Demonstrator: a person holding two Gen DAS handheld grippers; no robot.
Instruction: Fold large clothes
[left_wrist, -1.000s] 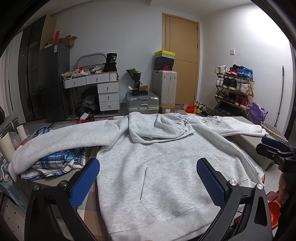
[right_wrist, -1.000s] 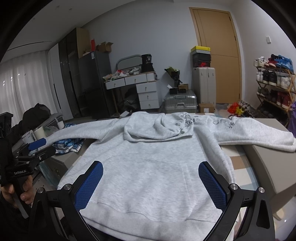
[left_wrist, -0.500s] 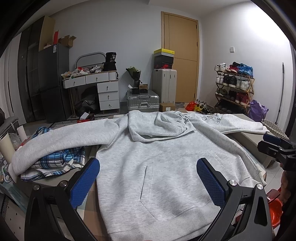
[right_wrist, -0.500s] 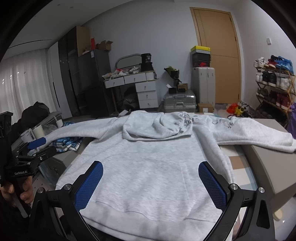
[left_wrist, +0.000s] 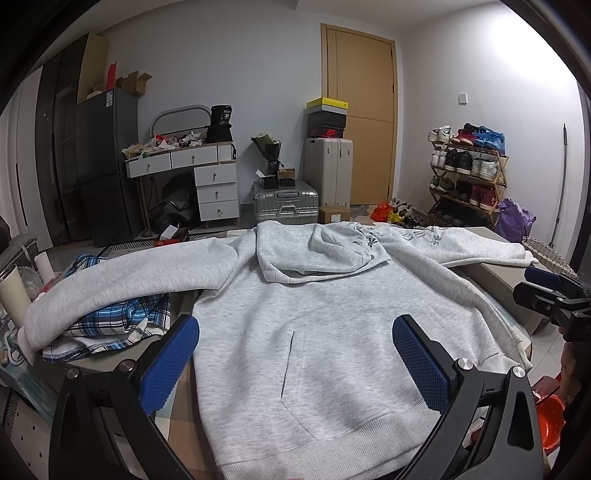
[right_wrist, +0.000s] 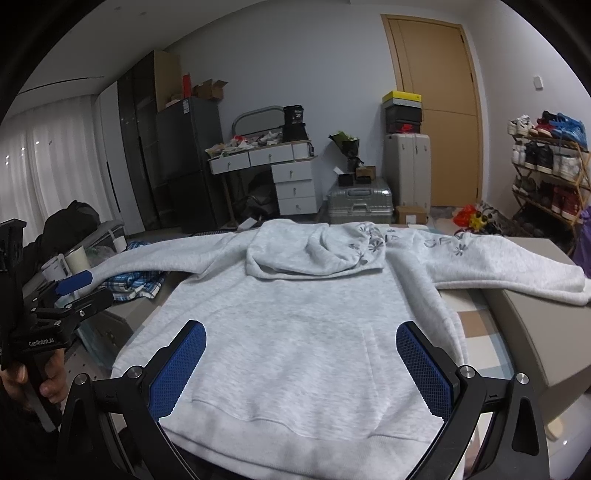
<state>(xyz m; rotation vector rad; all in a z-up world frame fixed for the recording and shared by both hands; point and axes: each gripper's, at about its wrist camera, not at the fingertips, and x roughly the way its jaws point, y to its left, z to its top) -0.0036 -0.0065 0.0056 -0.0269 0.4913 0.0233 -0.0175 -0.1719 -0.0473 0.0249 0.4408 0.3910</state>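
Barely any shift: both my tongs (left_wrist: 295, 354) (right_wrist: 301, 363) hover released over the hoodie (left_wrist: 314, 332) hem. Sleeve (left_wrist: 122, 273) left of me overlies plaid cloth (left_wrist: 122, 314); lifting might snag it.

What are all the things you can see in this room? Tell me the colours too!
Hoodie: one, light grey, spread flat on the table, sleeves out.
Checked cloth: one, blue and white, under the hoodie's left sleeve.
Door: one, tan, back wall.
Suitcases: two, silver lying flat, pale one upright behind it.
Drawer desk: one, white, cluttered top.
Shoe rack: one, wooden, full of shoes, at right.
Fridge: one, dark, at left.
Curtains: white, far left.
Left gripper: black with blue pads, open over the hoodie.
Right gripper: same, open.
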